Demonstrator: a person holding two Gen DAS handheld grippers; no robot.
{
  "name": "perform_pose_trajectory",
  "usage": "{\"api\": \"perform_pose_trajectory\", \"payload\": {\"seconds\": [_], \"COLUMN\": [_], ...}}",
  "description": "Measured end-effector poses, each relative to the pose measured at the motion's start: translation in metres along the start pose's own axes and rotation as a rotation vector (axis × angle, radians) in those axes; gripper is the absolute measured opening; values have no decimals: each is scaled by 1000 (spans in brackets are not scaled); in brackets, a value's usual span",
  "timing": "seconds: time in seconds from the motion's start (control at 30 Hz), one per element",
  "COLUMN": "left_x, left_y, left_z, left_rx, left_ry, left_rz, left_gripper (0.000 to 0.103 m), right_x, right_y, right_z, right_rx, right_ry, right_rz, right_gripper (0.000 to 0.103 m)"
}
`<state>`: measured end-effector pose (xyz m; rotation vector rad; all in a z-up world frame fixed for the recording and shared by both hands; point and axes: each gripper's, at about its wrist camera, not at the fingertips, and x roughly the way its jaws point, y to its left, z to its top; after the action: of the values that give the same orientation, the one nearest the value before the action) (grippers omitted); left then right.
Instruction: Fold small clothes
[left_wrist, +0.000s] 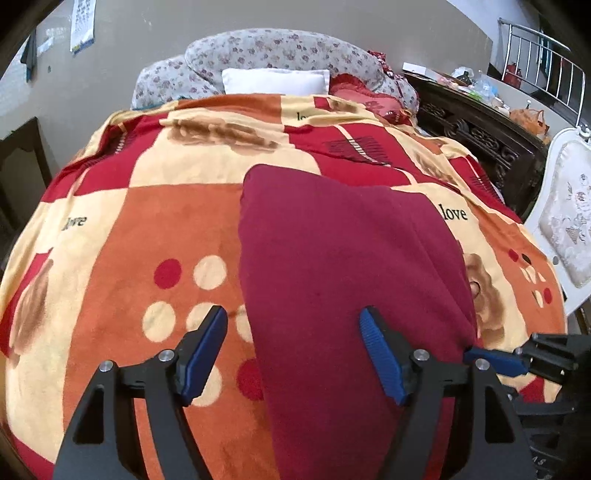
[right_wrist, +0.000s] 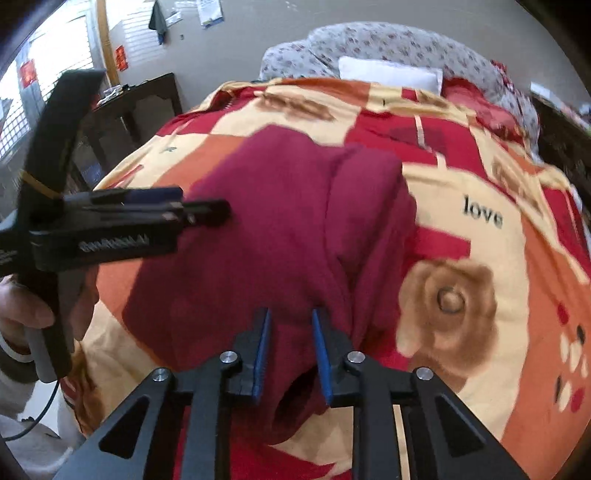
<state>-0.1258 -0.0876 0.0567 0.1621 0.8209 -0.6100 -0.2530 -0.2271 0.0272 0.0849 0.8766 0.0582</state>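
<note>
A dark red garment (left_wrist: 340, 266) lies lengthwise on the patterned blanket (left_wrist: 155, 221), folded into a long strip. My left gripper (left_wrist: 293, 332) is open wide above its near left edge and holds nothing. My right gripper (right_wrist: 290, 339) is pinched on a bunch of the garment's near end (right_wrist: 295, 280), with cloth between the blue pads (right_wrist: 263, 350). In the left wrist view the right gripper (left_wrist: 491, 360) shows at the garment's right edge. In the right wrist view the left gripper (right_wrist: 207, 212) shows side-on over the garment's left part.
The bed carries a white pillow (left_wrist: 275, 81), a floral bolster (left_wrist: 280, 48) and a red cushion (left_wrist: 365, 98) at its far end. A dark carved headboard (left_wrist: 480, 129) and a white chair (left_wrist: 569, 221) stand on the right. A dark side table (right_wrist: 140, 107) stands on the left.
</note>
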Motion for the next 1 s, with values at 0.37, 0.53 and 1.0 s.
{"api": "perform_pose_trajectory", "payload": {"seconds": [0.37, 0.53, 1.0], "left_x": [-29, -49, -77], "left_y": [-2, -1, 2], "left_z": [-3, -6, -24], "left_rx": [-29, -49, -72], "left_ry": [-105, -164, -212], "left_rz": [91, 152, 174], "left_gripper": [83, 87, 91], "right_x": [-43, -59, -48], "right_y": [12, 10, 16], "right_z": [9, 15, 22], "right_rx": [53, 104, 203], "right_ry": [-113, -172, -201], "right_rz": [-46, -174, -284], "right_gripper": [51, 68, 85]}}
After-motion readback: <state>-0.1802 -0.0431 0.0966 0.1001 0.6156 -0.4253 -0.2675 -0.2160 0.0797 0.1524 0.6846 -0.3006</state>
